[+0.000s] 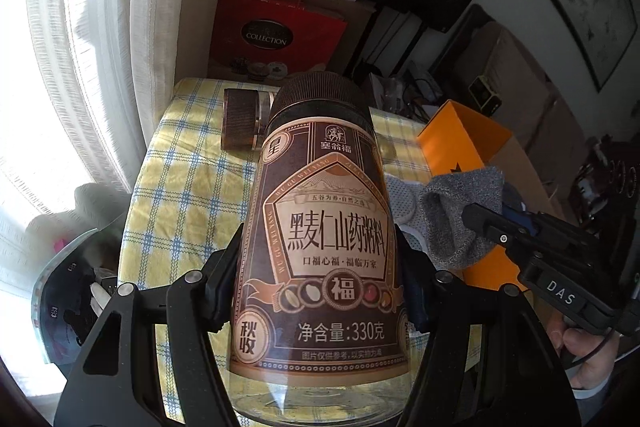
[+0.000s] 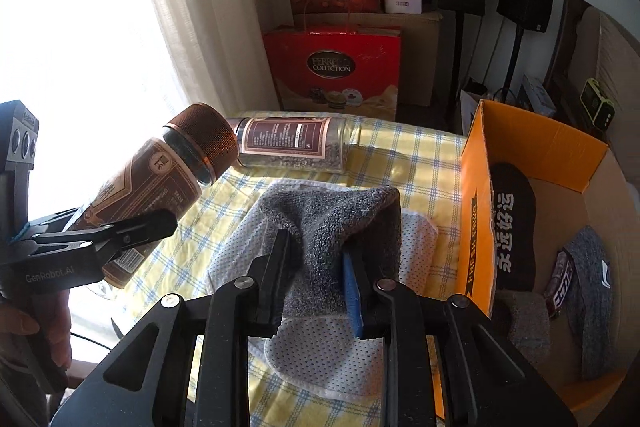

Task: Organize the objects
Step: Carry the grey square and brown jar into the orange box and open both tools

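Observation:
My left gripper (image 1: 320, 283) is shut on a brown-labelled jar (image 1: 324, 227) with a dark ribbed lid and holds it above the checked tablecloth (image 1: 188, 195); the jar also shows in the right wrist view (image 2: 152, 183), tilted. My right gripper (image 2: 316, 267) is shut on a grey knitted insole (image 2: 336, 219) and lifts it over a white mesh insole (image 2: 332, 359). A second jar (image 2: 292, 143) lies on its side at the table's far end.
An orange cardboard box (image 2: 476, 211) stands at the right and holds a dark insole (image 2: 512, 227), grey insoles (image 2: 592, 307) and a snack bar. Red gift bags (image 2: 336, 67), speaker stands and a curtain (image 2: 192, 7) are behind the table.

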